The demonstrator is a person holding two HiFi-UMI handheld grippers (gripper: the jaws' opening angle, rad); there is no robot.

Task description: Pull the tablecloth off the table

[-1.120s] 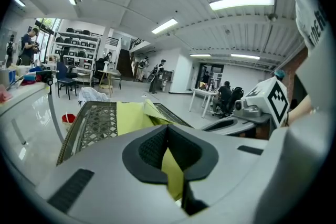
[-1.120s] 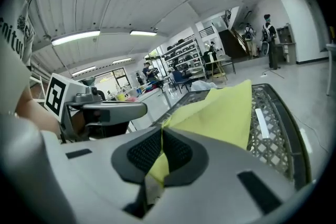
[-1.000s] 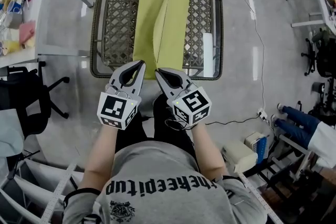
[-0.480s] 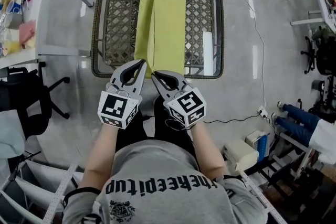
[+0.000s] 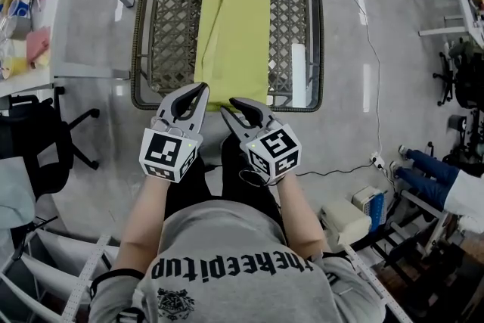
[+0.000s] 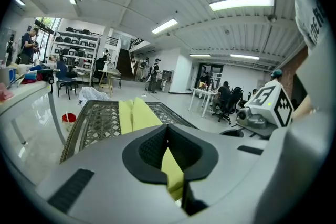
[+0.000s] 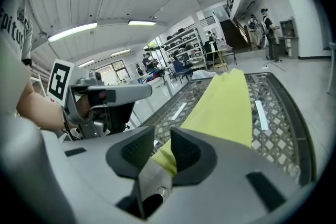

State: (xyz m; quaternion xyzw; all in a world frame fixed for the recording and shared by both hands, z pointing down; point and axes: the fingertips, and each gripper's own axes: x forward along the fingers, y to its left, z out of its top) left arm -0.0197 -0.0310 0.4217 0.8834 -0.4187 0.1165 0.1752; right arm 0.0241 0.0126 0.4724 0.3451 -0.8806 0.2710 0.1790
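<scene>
Woven metal lattice forms the top of the desk (image 5: 162, 26), and a yellow-green tablecloth (image 5: 234, 19) lies on it, folded into a long strip down the middle with its near end at the edge closest to the person. The left gripper (image 5: 201, 92) has its jaws clamped together on that near end, while the right gripper (image 5: 228, 104), just beside it, has jaws that have just been opening and stand apart, a fold of cloth loose between them

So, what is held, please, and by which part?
The left gripper pinches the tablecloth at its near edge; the right gripper just opened, cloth loose between.
</scene>
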